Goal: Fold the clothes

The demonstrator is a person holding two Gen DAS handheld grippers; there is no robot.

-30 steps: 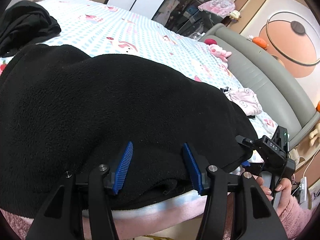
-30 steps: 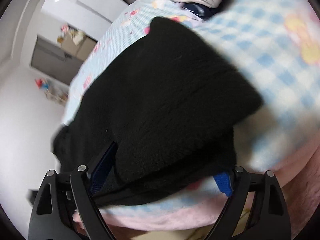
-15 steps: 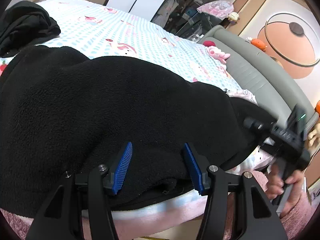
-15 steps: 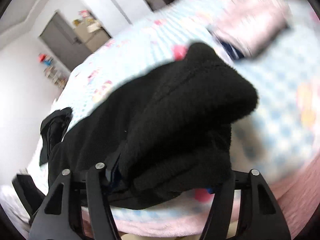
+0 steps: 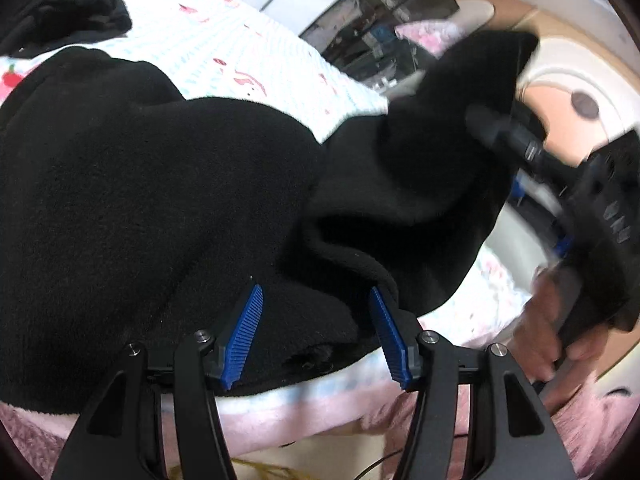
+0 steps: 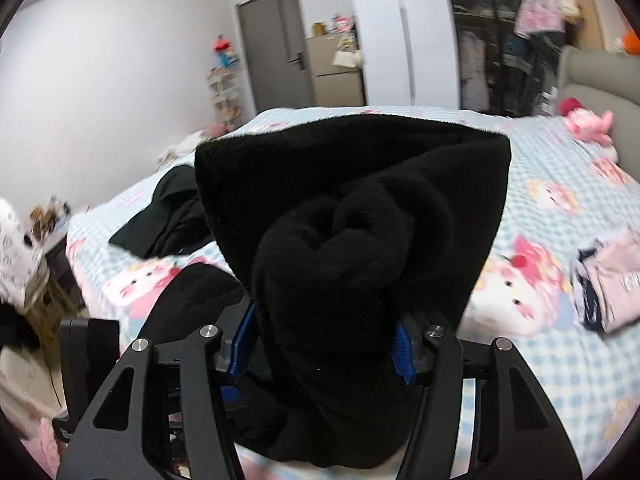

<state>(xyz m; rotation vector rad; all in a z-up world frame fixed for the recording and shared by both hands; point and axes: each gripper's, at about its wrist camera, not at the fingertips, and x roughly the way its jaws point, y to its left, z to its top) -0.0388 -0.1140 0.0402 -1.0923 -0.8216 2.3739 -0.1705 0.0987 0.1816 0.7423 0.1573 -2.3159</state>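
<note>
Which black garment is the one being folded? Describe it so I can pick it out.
On the checked bed, near its front edge, lies the black fleece, with one bunched end clamped in the right gripper. Unlike the smooth black garment further back, it is fuzzy and thick.

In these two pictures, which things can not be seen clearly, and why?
- Left wrist view: the right gripper is motion-blurred; its fingertips are buried in the black fleece garment.
- Right wrist view: bunched fleece hides the blue pads almost fully.
- Right wrist view: the folded pink clothes are blurred near the edge.
</note>
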